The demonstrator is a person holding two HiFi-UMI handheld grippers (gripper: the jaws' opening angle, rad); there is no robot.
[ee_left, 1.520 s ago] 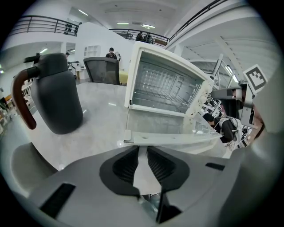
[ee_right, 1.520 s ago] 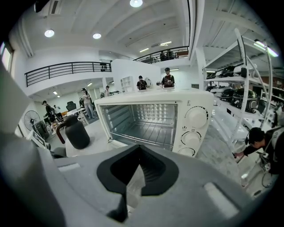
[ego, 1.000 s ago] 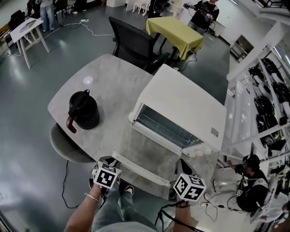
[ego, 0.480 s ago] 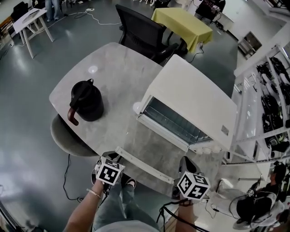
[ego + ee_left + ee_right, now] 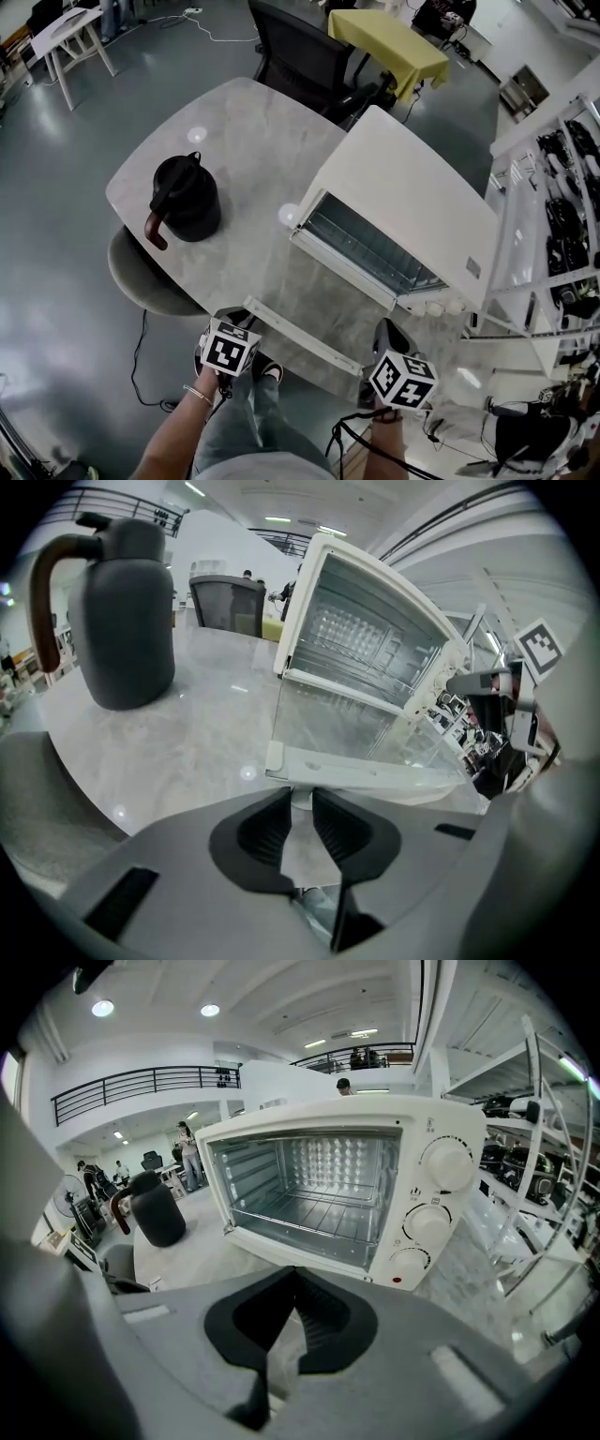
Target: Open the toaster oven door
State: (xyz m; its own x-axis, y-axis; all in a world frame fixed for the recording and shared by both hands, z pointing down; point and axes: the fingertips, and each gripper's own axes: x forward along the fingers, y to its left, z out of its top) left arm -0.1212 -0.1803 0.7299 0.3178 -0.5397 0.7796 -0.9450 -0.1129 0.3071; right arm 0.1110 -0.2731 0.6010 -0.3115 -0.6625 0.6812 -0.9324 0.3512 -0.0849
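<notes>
The white toaster oven [image 5: 412, 206] stands on the marble table [image 5: 234, 141] with its glass door [image 5: 323, 295] folded down flat, so the wire rack inside [image 5: 319, 1208] shows. The door's white handle bar [image 5: 300, 333] runs along the front edge. My left gripper [image 5: 234, 323] is at the bar's left end. In the left gripper view its jaws [image 5: 300, 803] are opening, with the handle's [image 5: 375, 772] white end post between the tips. My right gripper [image 5: 386, 336] hovers near the bar's right end, shut and empty [image 5: 293, 1283], facing the oven's knobs [image 5: 441, 1166].
A black kettle [image 5: 183, 197] with a brown handle sits on the table's left part. A black office chair [image 5: 305, 56] and a yellow-covered table [image 5: 394, 42] stand beyond. Shelving [image 5: 562, 187] lines the right side. A grey seat [image 5: 141, 277] is tucked under the table's left edge.
The head view has drifted a little, so everything sits slightly lower and to the right. The door lies open throughout, and both grippers stay by its handle.
</notes>
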